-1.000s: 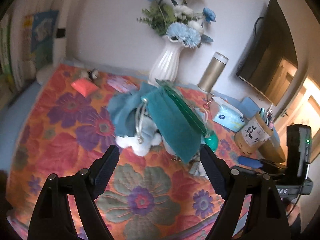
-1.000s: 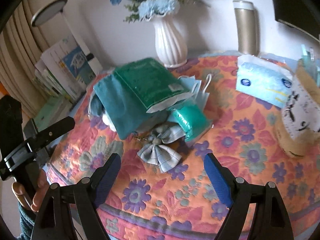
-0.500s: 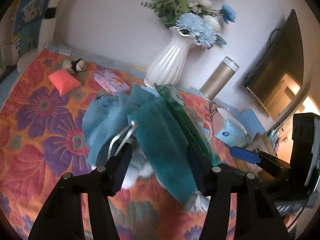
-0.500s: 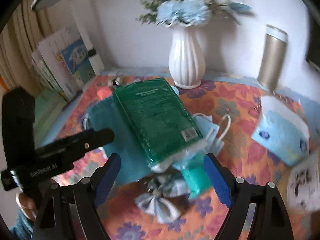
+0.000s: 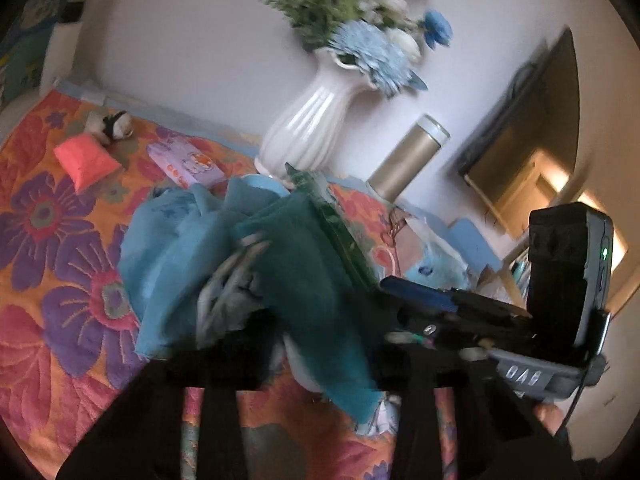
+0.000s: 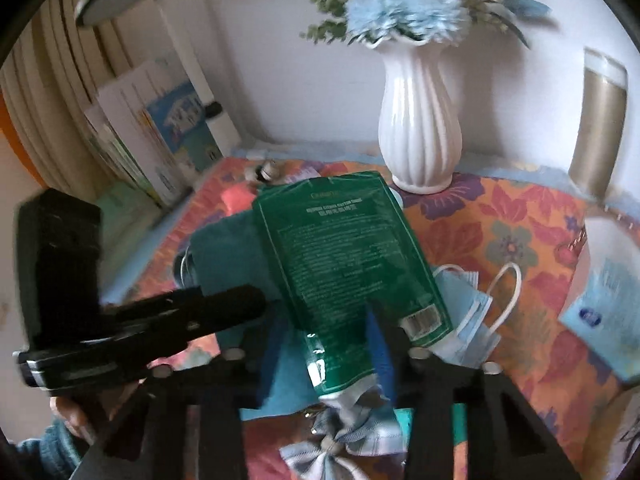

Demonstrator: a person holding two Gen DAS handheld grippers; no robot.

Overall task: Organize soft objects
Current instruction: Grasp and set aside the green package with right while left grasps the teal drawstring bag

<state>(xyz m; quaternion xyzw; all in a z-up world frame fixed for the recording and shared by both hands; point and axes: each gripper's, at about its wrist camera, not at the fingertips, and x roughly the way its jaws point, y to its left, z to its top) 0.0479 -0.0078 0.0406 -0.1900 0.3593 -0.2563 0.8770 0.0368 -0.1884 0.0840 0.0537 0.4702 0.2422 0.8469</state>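
two grippers are closed into one heaped pile, so a tangled lift is the main risk: whatever is raised may drag its neighbours along. the right gripper (image 6: 326, 354) is shut on the near end of the glossy green plastic pouch (image 6: 348, 252), which lies on top of the dark teal fabric cloth (image 5: 316, 280); the slick film may slip from the pads, or the pale blue face masks with white ear loops (image 6: 472, 320) beside it may be pulled off the flowered orange quilted tablecloth (image 5: 60, 260). the left gripper (image 5: 320, 354) is closing, with the dark teal cloth draped between its jaws; blur hides whether the pads press yet. the checked grey-blue fabric bow (image 6: 340, 436) lies just below the right gripper's jaws.
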